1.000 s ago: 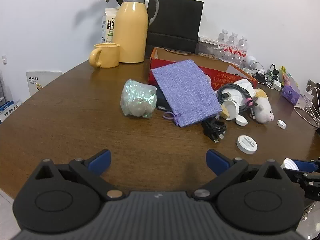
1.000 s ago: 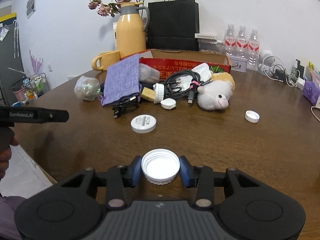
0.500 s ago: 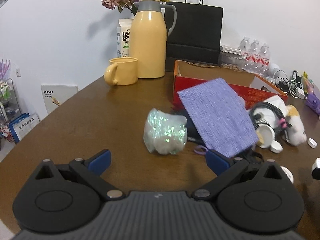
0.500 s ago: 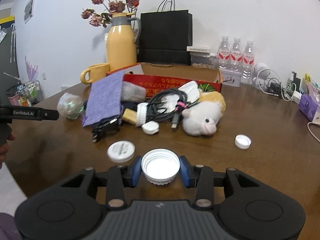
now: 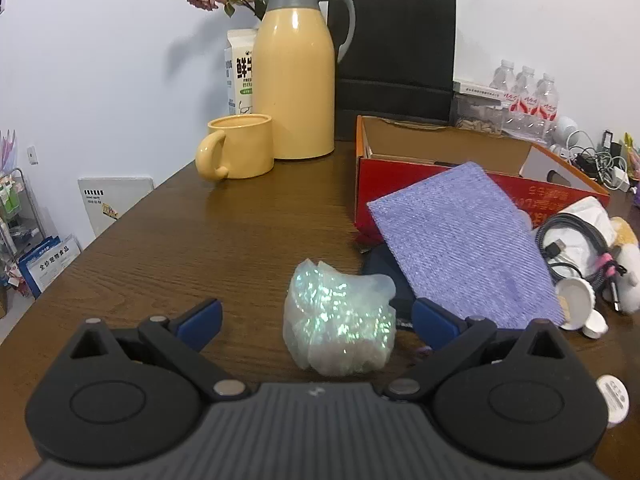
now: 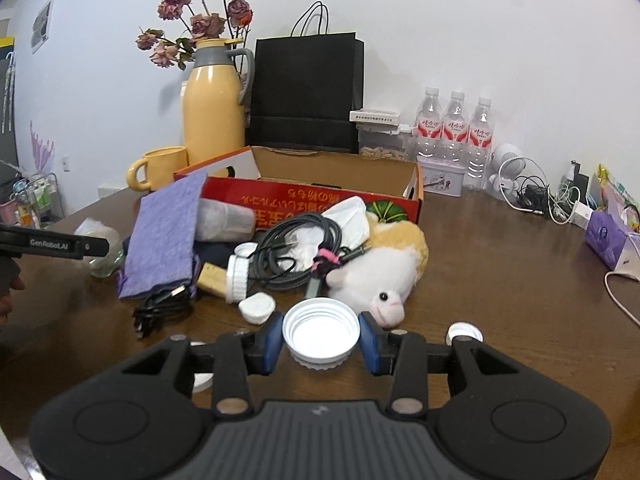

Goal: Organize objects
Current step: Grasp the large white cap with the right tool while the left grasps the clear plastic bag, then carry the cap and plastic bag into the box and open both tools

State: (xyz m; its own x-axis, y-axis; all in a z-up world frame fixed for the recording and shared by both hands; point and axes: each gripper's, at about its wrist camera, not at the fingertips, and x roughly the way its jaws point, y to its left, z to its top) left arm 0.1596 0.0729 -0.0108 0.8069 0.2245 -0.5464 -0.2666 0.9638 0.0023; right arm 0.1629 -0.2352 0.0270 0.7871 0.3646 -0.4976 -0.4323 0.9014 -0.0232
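A crumpled iridescent plastic bag (image 5: 340, 320) lies on the brown table (image 5: 192, 240), and my left gripper (image 5: 316, 316) is open around it, blue pads clear of both its sides. My right gripper (image 6: 320, 338) is shut on a white screw lid (image 6: 320, 330), held hollow side up just above the table. Ahead of it sits a pile: a white plush sheep (image 6: 372, 276), a coiled black cable (image 6: 296, 240), a purple cloth pouch (image 6: 164, 236) and small white caps (image 6: 256, 306). Behind the pile stands an open red cardboard box (image 6: 336, 160).
A yellow thermos (image 5: 294, 80) and yellow mug (image 5: 240, 148) stand at the back left, with a black paper bag (image 5: 396, 60) behind the box. Water bottles (image 6: 456, 132), chargers and cables (image 6: 536, 196) crowd the back right. A hand (image 6: 8, 280) shows at the left edge.
The left gripper has moved up to the iridescent bag, which now lies between its fingers. The right gripper carried the lid closer to the pile; a flat white lid slid under it.
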